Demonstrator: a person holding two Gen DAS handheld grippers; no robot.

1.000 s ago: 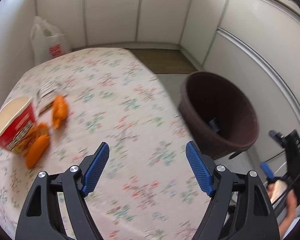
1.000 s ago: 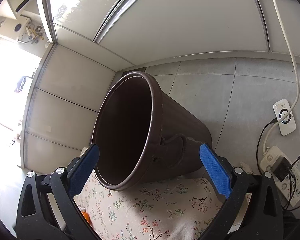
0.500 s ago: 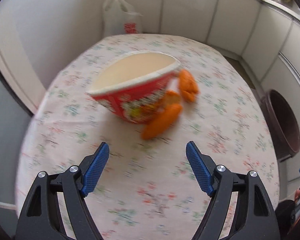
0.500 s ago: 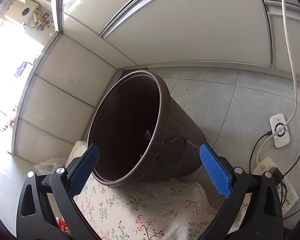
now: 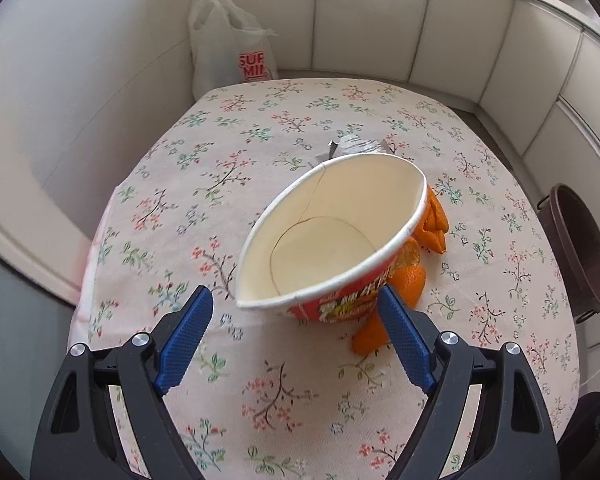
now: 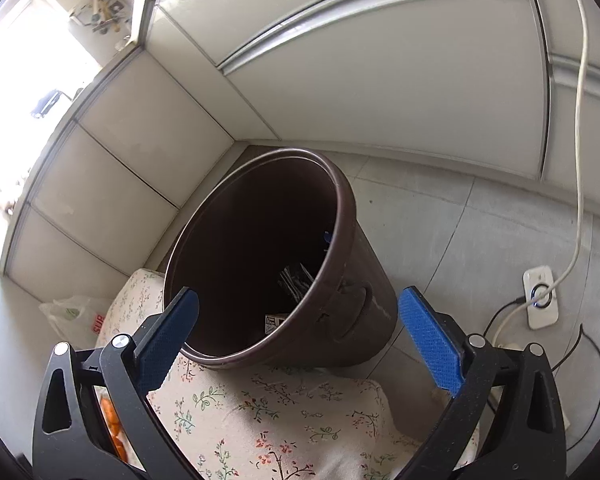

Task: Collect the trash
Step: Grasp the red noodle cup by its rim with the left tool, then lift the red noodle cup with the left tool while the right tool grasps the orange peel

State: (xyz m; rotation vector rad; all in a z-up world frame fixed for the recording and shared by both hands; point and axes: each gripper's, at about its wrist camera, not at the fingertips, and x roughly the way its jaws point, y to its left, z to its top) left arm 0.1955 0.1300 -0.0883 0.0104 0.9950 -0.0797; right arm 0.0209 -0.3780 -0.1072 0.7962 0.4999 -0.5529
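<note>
A crushed red paper noodle bowl [image 5: 332, 240] lies tilted on the flowered tablecloth [image 5: 220, 168], its cream inside facing me. Orange peels [image 5: 434, 220] lie against its right side and one piece [image 5: 370, 336] in front. A silver wrapper [image 5: 356, 145] shows behind it. My left gripper [image 5: 296, 340] is open and empty, just in front of the bowl. My right gripper [image 6: 298, 340] is open and empty above the table's edge, facing the brown trash bin [image 6: 356, 312] on the floor, which holds some wrappers. The bin also shows in the left wrist view [image 5: 576, 248].
A white plastic bag [image 5: 228, 52] stands on the floor behind the table, also in the right wrist view [image 6: 74, 316]. White wall panels surround the table. A power strip [image 6: 542, 304] and cables lie on the grey floor right of the bin.
My left gripper has swung left from the bin side and moved close to the noodle bowl, which now fills the view centre. My right gripper has tilted down, showing more of the bin's inside.
</note>
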